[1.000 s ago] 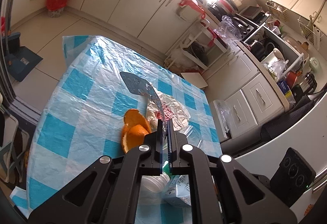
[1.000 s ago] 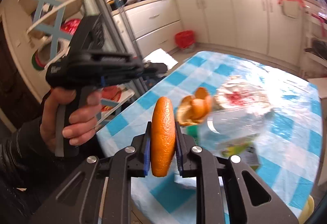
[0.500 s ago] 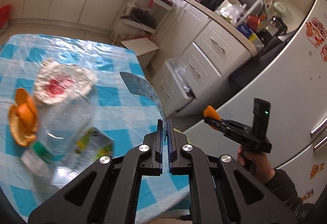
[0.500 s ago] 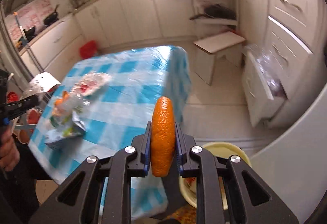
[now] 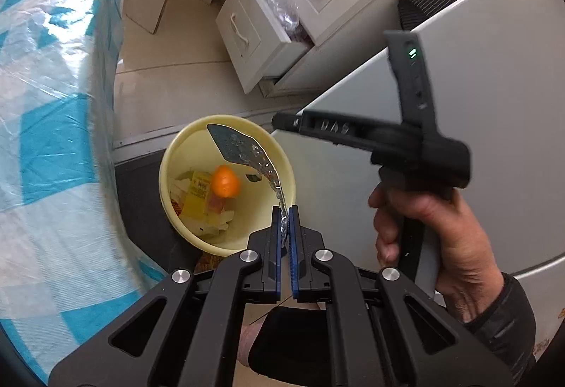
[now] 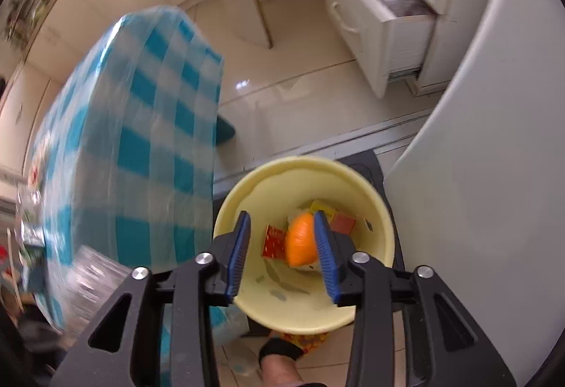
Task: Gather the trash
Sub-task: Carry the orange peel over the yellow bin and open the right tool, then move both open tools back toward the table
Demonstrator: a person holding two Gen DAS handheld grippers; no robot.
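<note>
The right claw [image 6: 282,254], just opening, drops orange peel [image 6: 300,244] into the yellow bin [image 6: 383,231].

Soft even daylight in both my views, no hard shadows. Left cam mostly sharp; plastic sheet over the checked tablecloth [image 5: 53,104] throws white glare, fridge side [image 5: 494,125] evenly lit. Right cam w/ heavy motion blur: tablecloth and cabinets [image 6: 381,16] smeared, bin [image 6: 383,228] fairly crisp. Glossy floor tiles [image 6: 268,87] show a bright spot. Fisheye bends edges, black corners.

Yellow bin [image 6: 383,210] mouth open from above, between table [image 6: 141,140] and fridge [image 6: 476,175].
</note>
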